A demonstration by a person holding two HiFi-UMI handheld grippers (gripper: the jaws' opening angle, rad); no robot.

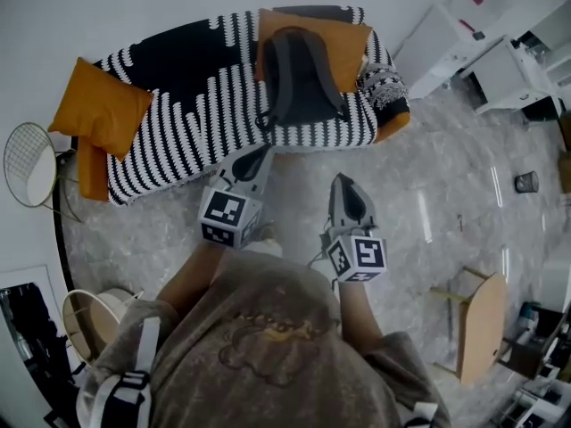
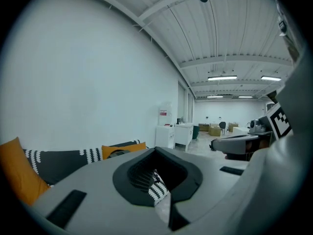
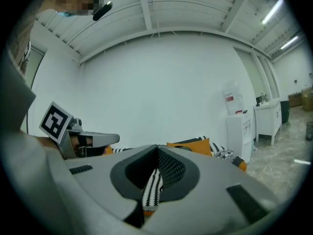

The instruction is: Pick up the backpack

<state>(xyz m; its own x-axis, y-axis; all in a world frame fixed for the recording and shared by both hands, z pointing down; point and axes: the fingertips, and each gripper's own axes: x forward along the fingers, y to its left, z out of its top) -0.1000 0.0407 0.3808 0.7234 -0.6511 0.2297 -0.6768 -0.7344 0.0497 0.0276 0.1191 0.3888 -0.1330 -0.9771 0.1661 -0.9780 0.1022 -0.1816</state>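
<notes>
A dark grey backpack (image 1: 299, 78) leans against an orange cushion (image 1: 343, 38) at the right end of a black-and-white striped sofa (image 1: 196, 123). My left gripper (image 1: 260, 160) is shut and empty, with its tip just short of the sofa's front edge, below the backpack. To its right, my right gripper (image 1: 343, 185) is also shut and empty, over the marble floor and a little farther from the sofa. In the left gripper view the closed left gripper (image 2: 156, 155) points at the sofa, and a sliver of the backpack (image 2: 117, 153) shows. The closed right gripper (image 3: 157, 153) points at the striped cover.
A second orange cushion (image 1: 100, 105) lies at the sofa's left end. A round wire side table (image 1: 31, 163) and a basket (image 1: 94, 315) stand at the left. White cabinets (image 1: 446, 38) stand at the back right. A wooden stool (image 1: 482, 319) and a small dark cup (image 1: 526, 182) are on the floor at the right.
</notes>
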